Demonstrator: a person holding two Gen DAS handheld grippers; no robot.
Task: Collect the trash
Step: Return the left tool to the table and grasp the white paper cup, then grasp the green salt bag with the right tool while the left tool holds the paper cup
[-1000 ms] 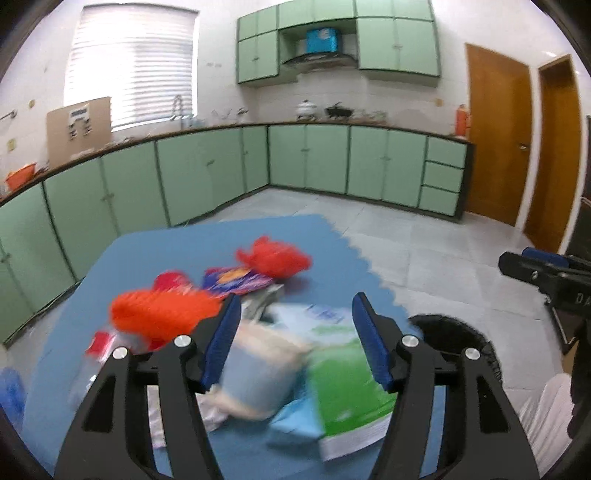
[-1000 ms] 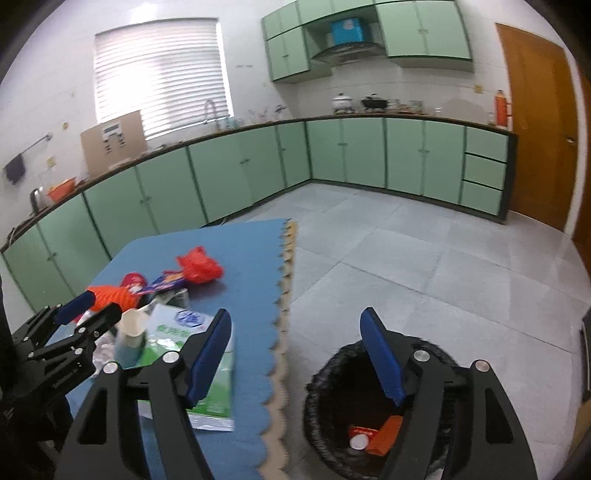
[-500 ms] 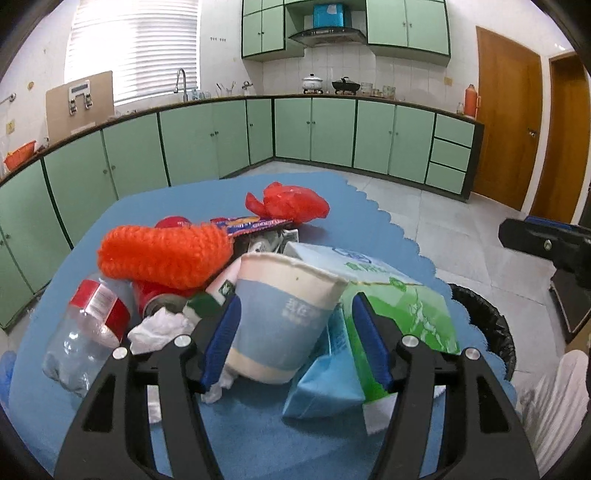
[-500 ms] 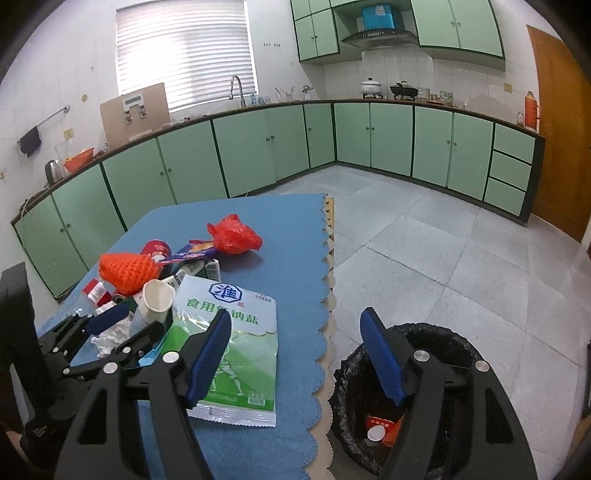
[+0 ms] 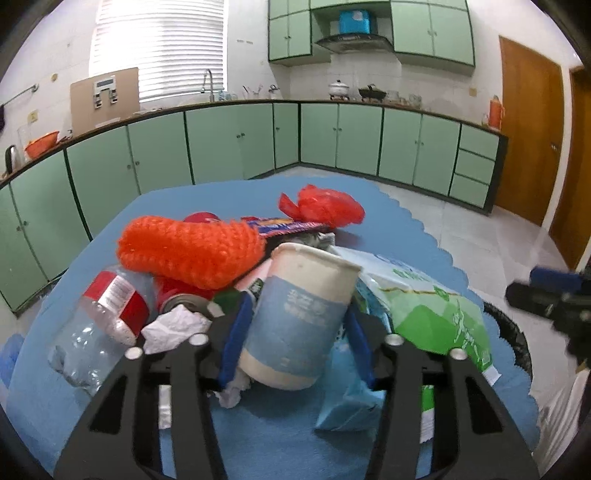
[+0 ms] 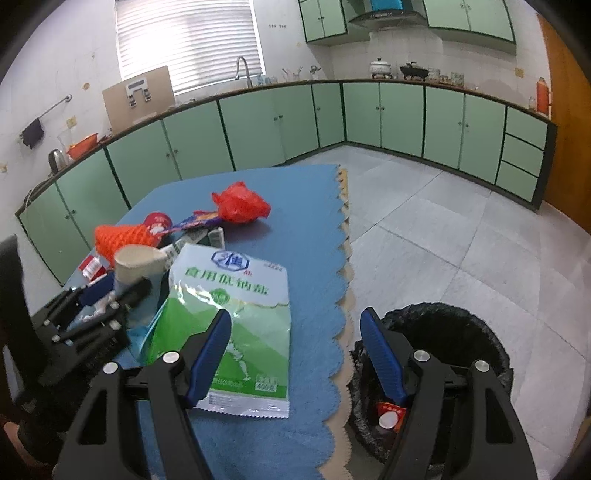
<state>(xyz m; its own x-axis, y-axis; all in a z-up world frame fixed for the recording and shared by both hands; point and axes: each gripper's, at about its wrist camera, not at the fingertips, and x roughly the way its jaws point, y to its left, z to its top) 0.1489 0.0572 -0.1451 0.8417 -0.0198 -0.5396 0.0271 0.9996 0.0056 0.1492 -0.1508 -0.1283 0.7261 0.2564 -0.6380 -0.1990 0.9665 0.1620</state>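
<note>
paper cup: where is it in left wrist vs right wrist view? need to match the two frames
Left wrist: paper cup sits low centre, big, between the left claw's blue fingers.
Right wrist: paper cup is small at mid left, behind the left claw, beside the green salt bag.
Shared landmark: the red plastic bag lies on the blue mat beyond the pile in both views.

We are in a home kitchen. Pale green base cabinets (image 6: 399, 118) run along two walls under a dark worktop. On that worktop a tap (image 6: 242, 70) stands below a blinded window (image 6: 188, 40); to the right of it sit a white pot (image 6: 380, 67) and a black wok (image 6: 413, 71). Above those hang matching wall cupboards (image 5: 432, 31) and an extractor hood (image 5: 354, 40). The floor is pale grey tile.
</note>
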